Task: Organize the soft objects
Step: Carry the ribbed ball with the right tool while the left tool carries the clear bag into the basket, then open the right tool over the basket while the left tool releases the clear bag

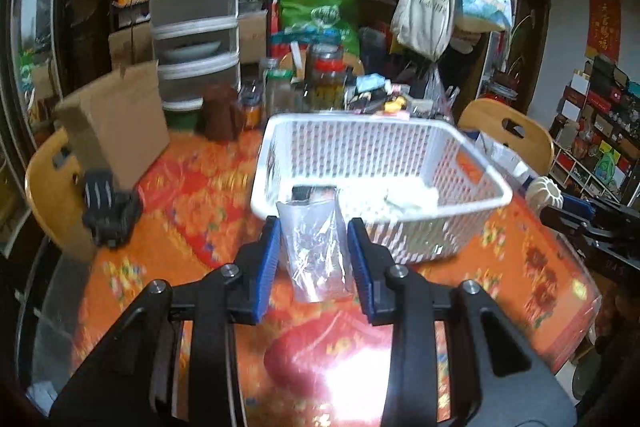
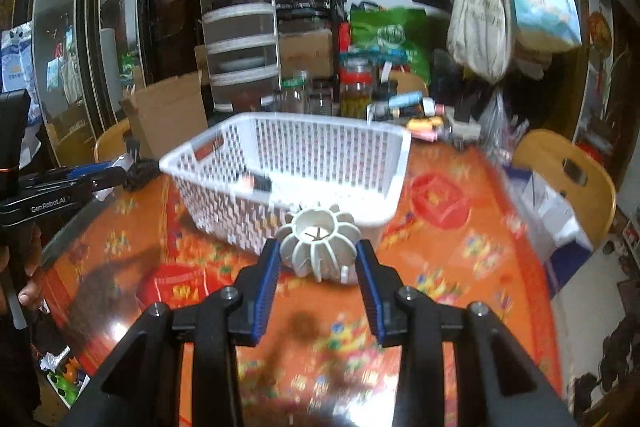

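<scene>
My left gripper (image 1: 314, 233) is shut on a clear plastic bag (image 1: 316, 251) and holds it above the table, just in front of the white slatted basket (image 1: 472, 163). White soft items (image 1: 400, 201) and a dark object lie inside the basket. My right gripper (image 2: 318, 247) is shut on a white ribbed ball-shaped object (image 2: 318, 245), also held near the basket (image 2: 224, 151), at its front corner. The ribbed object also shows in the left wrist view (image 1: 546, 193) at the right, beside the basket.
The table has an orange-red floral cloth (image 1: 192, 187). A cardboard box (image 1: 116, 127) and a black object (image 1: 108, 207) stand at the left. Jars (image 1: 328, 75) and clutter line the far edge. Wooden chairs (image 2: 568, 179) stand at the sides.
</scene>
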Motion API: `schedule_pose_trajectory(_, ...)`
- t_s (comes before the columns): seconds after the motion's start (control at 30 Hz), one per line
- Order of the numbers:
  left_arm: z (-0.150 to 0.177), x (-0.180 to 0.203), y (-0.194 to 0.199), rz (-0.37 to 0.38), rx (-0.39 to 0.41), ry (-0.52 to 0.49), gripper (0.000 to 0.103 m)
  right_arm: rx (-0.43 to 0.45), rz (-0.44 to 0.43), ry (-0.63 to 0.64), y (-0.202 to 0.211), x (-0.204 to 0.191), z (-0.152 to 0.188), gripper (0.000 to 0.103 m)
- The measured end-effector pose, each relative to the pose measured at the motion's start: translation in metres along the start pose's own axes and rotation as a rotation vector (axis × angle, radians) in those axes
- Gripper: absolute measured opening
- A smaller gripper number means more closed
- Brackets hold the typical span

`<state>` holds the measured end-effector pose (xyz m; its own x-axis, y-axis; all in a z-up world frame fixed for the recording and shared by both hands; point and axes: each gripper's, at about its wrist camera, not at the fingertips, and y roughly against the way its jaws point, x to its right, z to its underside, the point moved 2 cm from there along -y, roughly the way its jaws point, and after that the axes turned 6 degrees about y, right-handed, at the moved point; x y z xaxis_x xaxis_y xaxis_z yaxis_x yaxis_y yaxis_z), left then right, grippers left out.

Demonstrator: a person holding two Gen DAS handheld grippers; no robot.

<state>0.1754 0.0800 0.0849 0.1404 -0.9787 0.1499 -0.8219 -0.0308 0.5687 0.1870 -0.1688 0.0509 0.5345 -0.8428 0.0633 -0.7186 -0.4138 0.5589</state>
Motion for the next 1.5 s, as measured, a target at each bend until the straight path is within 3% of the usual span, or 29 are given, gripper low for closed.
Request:
schedule_pose_trajectory(0.23,-0.071,0.028,-0.012,0.012,0.001,-0.015,0.032,0.016,-0.028,-0.013,-0.023,0.019,-0.067,0.038)
schedule_pose_trajectory(0.47,-0.109,0.049,-0.078,0.003,-0.112,-0.009,0.032,-0.078,-0.021,0.002,-0.072,0.025,-0.097,0.038)
schedule_pose_trajectory(0.77,-0.073,0.054,-0.186,-0.010,-0.334,-0.005,0.032,-0.289,-0.022,0.051,-0.166,0.011,-0.075,0.038)
schedule_pose_trajectory(1.27,-0.041,0.039,-0.229,-0.018,-0.428,0.019,0.033,-0.378,-0.042,0.027,-0.198,0.007,-0.057,0.038)
schedule_pose_trajectory(1.33,-0.040,0.038,-0.230,-0.014,-0.427,0.020,0.036,-0.382,-0.044,0.032,-0.199,0.005,-0.056,0.038)
schedule_pose_trajectory(1.4,-0.040,0.038,-0.228,-0.009,-0.413,0.020,0.056,-0.374,-0.054,0.025,-0.199,0.005,-0.056,0.038)
schedule_pose_trajectory(1.5,-0.042,0.037,-0.222,-0.006,-0.384,0.027,0.069,-0.361,-0.064,0.019,-0.197,0.005,-0.055,0.043)
